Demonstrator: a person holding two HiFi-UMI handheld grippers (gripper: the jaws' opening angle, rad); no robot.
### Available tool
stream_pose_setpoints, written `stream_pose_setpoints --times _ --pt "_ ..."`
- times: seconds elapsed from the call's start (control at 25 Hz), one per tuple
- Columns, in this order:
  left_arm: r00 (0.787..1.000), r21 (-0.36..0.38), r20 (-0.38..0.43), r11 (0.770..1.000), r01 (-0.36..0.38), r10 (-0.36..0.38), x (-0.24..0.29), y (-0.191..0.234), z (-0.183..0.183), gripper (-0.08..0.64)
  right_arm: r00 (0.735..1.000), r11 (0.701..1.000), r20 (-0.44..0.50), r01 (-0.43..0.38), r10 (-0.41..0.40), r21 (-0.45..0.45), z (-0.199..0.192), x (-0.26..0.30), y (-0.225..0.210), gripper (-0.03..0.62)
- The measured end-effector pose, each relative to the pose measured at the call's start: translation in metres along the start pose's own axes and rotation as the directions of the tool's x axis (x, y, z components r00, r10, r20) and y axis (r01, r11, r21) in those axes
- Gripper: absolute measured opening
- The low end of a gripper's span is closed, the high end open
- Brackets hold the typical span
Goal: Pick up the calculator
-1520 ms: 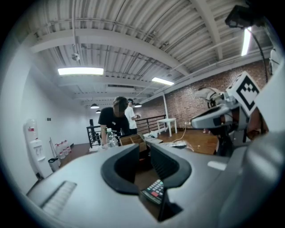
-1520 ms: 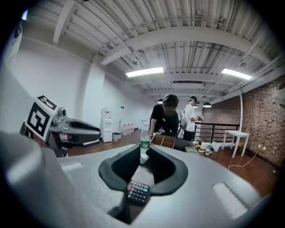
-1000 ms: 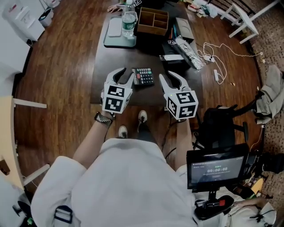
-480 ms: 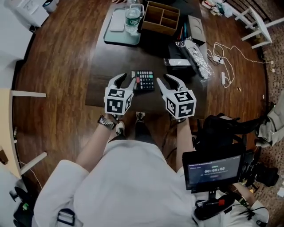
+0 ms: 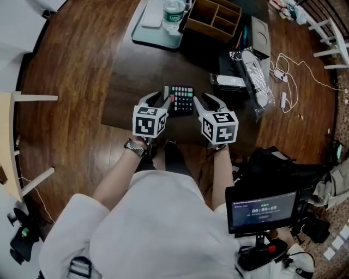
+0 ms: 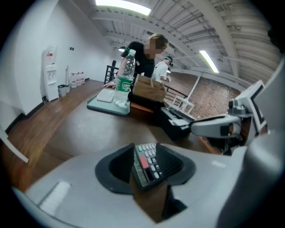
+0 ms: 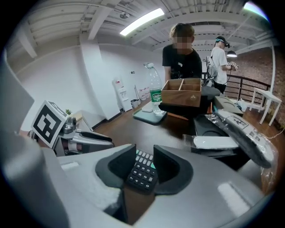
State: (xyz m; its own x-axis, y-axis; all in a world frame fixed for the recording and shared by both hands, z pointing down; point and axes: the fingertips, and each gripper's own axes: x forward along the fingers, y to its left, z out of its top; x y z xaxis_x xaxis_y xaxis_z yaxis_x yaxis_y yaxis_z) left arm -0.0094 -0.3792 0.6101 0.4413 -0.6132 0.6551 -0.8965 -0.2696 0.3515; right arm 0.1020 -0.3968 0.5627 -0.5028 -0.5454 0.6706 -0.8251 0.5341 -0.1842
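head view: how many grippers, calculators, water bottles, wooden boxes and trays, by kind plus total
grippers: 2 (left gripper, right gripper)
calculator: 1
water bottle: 1
wooden box: 1
tray: 1
total: 6

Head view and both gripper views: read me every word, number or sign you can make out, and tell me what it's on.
"00:00:09" on the screen; last digit uncertain.
Smaller lines on that screen: too blurred to read.
Keys of the calculator: too small to read.
Label on the bottle: too small to read.
Cubes on the left gripper and right gripper: black-and-white square patterns, no words.
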Motion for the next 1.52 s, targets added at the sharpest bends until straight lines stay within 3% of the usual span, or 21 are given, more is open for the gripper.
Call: stream_pose_setpoints --times 0.24,0.68,1.04,1.32,1.52 --pt "0.997 -0.096 -0.062 0.994 -0.057 0.052 0.021 0.014 -0.017 0.175 0.997 0.999 -0.080 -0.020 0.023 0.038 -0.021 0.023 -0.015 0.124" --pt "0.993 -0.295 -0.112 0.953 -0.065 0.033 0.045 0.026 -0.051 0.175 0.985 0.998 -0.159 -0.053 0.059 0.043 -0.043 0.058 -0.036 0.123" --pt "0.994 -0.468 -0.077 0.883 0.032 -0.076 0.052 0.019 -0.065 0.142 0.961 0.990 -0.237 -0.134 0.142 0.050 -0.064 0.083 -0.040 0.123" --pt "0.978 -0.593 0.009 0.786 0.173 -0.208 0.051 0.013 -0.067 0.080 0.919 0.967 -0.304 -0.222 0.251 0.128 -0.083 0.097 -0.041 0.123" --pt "0.968 -0.609 0.042 0.762 0.221 -0.246 0.047 0.011 -0.061 0.073 0.908 0.942 -0.278 -0.264 0.315 0.207 -0.084 0.098 -0.042 0.123"
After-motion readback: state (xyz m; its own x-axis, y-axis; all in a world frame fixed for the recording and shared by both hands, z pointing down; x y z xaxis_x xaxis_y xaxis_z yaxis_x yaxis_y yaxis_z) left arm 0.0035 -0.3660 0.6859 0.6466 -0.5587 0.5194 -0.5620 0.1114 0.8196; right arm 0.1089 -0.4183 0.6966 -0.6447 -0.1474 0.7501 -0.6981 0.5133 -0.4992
